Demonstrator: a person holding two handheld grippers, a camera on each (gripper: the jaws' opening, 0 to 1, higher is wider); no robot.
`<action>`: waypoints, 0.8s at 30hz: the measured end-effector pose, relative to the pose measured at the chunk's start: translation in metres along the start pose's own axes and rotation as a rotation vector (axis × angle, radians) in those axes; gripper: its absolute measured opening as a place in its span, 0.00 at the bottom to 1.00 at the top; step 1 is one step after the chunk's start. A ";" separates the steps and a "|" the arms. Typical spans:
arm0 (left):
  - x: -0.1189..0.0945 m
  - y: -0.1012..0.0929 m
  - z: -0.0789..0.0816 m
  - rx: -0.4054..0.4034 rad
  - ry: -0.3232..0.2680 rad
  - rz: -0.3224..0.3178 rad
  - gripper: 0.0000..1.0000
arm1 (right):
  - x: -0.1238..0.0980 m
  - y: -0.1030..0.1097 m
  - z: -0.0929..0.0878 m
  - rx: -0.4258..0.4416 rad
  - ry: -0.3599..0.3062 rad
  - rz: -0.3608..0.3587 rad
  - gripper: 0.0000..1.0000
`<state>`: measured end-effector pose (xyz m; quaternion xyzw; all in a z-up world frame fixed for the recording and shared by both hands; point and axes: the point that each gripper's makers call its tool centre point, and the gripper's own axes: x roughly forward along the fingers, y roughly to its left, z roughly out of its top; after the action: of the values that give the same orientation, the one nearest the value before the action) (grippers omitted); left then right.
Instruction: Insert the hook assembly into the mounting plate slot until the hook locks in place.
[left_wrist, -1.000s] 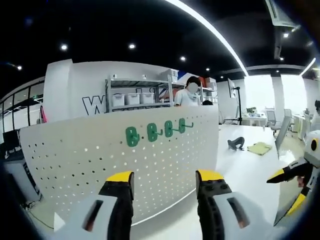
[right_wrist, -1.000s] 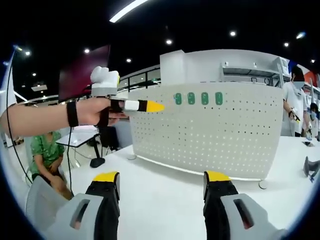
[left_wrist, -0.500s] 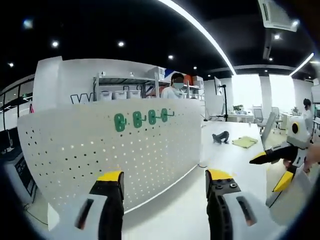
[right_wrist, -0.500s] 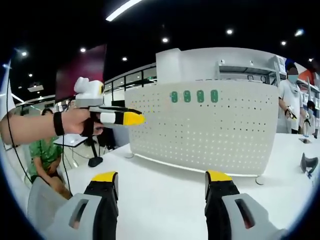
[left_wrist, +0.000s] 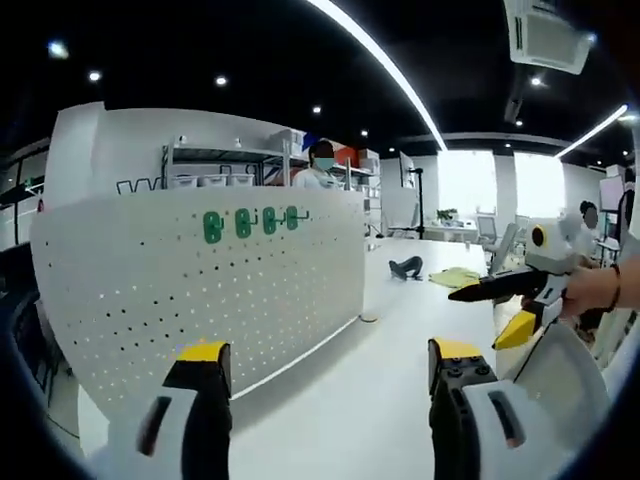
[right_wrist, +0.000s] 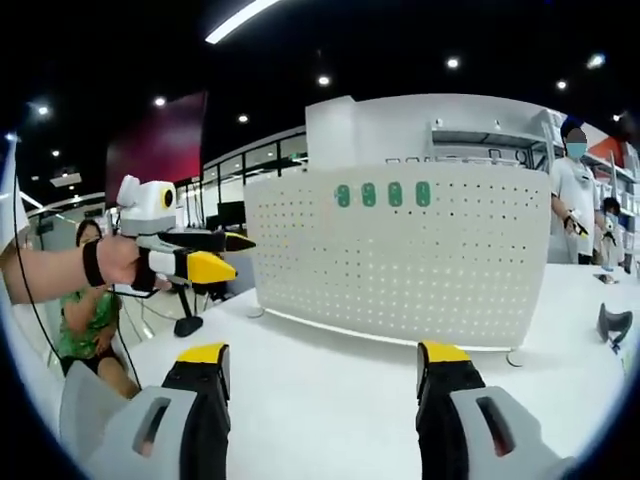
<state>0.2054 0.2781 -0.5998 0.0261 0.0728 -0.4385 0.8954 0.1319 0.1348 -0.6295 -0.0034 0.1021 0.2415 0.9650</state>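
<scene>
Four green hooks (right_wrist: 382, 194) high on the white board (right_wrist: 400, 260) | both grippers (left_wrist: 325, 360) (right_wrist: 320, 360) wide, empty | board straight ahead, well apart

A pegboard (right_wrist: 400, 255) is standing upright on the table (right_wrist: 330, 385), with four hooks (right_wrist: 383, 194) sitting in a row near its top edge. Behind it a shelving rack (left_wrist: 225, 165) is standing, and a person (right_wrist: 577, 200) is standing beside the board's right end.
</scene>
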 end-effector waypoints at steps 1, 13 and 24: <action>-0.004 0.001 -0.003 0.001 0.005 0.004 0.84 | -0.001 0.000 0.001 -0.003 -0.006 0.002 0.78; -0.050 -0.022 -0.016 -0.023 0.039 -0.031 0.89 | -0.009 -0.001 -0.005 0.007 0.020 0.002 0.80; -0.086 -0.017 -0.017 -0.030 0.040 0.028 0.90 | -0.015 -0.003 -0.003 -0.005 0.017 0.011 0.81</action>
<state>0.1382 0.3362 -0.6028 0.0222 0.0969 -0.4239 0.9002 0.1195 0.1252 -0.6292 -0.0072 0.1099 0.2469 0.9627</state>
